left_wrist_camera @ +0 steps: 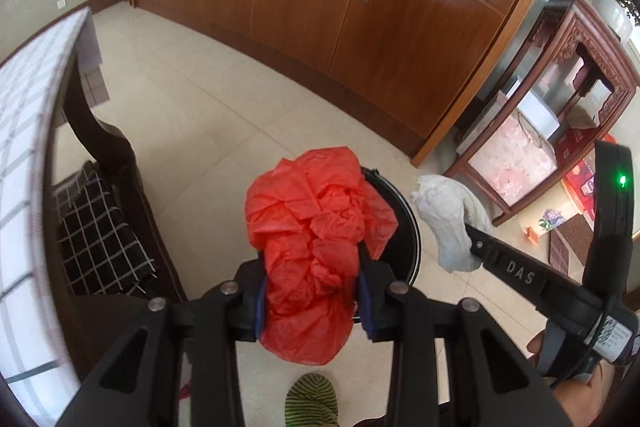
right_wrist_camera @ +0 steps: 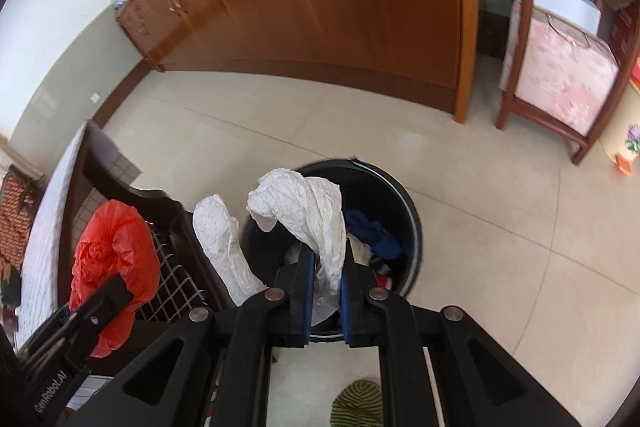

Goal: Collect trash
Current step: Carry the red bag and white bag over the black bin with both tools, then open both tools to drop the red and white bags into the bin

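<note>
Currently, left gripper [left_wrist_camera: 312,291] is clamped on a crumpled red plastic bag [left_wrist_camera: 316,227], just short of the black bin [right_wrist_camera: 404,211]. Right gripper [right_wrist_camera: 325,279] grips white tissue paper [right_wrist_camera: 316,215] directly above that bin's opening.

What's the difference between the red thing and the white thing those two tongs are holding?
The red plastic bag is glossy, bright and bunched into one bulky wad; the white tissue paper is matte, dimpled and hangs in limp strips.

The bag fills the left tongs, which stand fairly wide; the paper is pinched thin in the right tongs, which stand closer together.

Both are crumpled, clamped between blue pads, and held over or near the black bin.
</note>
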Available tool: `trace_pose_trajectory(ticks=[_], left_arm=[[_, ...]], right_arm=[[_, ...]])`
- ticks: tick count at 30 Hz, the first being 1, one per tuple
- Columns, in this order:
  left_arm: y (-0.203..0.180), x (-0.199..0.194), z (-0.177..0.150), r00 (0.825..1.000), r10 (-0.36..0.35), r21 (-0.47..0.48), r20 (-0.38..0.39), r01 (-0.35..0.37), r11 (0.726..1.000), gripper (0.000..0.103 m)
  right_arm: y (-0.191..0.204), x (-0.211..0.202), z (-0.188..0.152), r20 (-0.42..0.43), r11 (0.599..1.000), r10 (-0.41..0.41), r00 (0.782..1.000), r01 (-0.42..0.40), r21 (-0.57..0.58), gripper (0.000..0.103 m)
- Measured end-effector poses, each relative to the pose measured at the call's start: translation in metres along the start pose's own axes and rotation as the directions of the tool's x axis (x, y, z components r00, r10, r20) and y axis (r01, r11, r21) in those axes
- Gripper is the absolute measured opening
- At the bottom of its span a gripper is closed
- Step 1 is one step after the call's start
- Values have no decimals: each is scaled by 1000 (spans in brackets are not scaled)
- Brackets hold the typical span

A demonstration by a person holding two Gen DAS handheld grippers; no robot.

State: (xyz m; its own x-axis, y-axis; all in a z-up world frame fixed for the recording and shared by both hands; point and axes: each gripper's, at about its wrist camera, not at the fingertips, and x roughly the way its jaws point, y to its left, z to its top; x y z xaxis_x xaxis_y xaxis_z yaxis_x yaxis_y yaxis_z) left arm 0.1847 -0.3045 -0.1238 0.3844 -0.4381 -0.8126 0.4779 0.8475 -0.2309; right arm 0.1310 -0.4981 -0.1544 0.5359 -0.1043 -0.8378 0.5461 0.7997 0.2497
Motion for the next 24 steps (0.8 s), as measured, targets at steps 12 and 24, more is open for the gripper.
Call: trace_pose_trajectory(ticks=[12,24], left_arm=[[-3,53,1,993,-17,-33,-115,13,999,38],[7,85,4,984,-85,-114,-155,68,991,68]], right_arm=[[-5,57,22,-113,998,-65,991,65,-5,12],[-15,104,39,-196,992,-118,973,124,16,19]])
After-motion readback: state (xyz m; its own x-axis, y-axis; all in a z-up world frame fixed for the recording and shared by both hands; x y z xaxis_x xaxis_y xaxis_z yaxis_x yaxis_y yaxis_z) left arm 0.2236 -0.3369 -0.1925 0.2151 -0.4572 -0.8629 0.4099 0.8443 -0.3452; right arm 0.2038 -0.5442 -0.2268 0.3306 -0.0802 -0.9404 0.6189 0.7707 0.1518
